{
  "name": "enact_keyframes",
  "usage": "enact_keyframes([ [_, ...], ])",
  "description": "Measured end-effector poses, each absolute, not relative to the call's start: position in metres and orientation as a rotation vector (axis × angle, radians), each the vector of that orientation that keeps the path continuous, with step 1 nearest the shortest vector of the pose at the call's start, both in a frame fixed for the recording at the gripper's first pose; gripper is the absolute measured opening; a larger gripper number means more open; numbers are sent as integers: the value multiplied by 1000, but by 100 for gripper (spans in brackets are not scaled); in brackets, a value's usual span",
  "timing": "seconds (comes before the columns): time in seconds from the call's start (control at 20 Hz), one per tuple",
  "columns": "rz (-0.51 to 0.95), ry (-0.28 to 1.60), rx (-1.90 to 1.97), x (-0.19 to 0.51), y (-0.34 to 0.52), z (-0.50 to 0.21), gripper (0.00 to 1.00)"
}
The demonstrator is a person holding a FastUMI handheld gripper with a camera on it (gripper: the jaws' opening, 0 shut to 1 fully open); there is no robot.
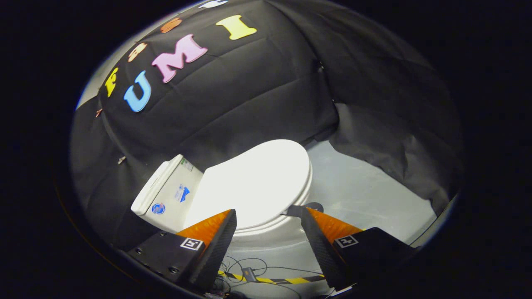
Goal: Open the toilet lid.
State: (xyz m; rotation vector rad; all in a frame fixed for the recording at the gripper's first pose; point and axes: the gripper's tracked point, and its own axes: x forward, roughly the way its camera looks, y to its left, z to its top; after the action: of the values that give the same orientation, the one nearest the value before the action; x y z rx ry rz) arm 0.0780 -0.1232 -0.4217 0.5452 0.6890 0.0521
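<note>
A white toilet stands ahead of me with its lid [253,182] down flat over the bowl. Its tank [168,195] sits to the left of the lid and carries small stickers. My gripper [268,216] is open, its two fingers spread wide with the near rim of the lid showing between them. The left fingertip [226,220] overlaps the lid's near edge and the right fingertip [309,218] sits by its side edge, next to a small dark tab [305,209]. Nothing is held. I cannot tell whether either tip touches the lid.
Black cloth walls close in behind and to the right of the toilet. A pale floor [365,195] spreads out to the right. Below the fingers lie loose cables [249,272] and a yellow-and-black striped tape [286,280].
</note>
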Motion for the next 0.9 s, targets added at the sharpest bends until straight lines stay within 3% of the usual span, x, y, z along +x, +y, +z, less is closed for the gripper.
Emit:
enact_keyframes([
  [0.4, -106, 794, 831, 85, -164, -498, 99],
  [0.75, -117, 801, 1147, 94, -161, -524, 96],
  [0.85, -97, 792, 1216, 101, -156, -524, 88],
  [0.9, -85, 779, 1251, 106, -154, -523, 73],
])
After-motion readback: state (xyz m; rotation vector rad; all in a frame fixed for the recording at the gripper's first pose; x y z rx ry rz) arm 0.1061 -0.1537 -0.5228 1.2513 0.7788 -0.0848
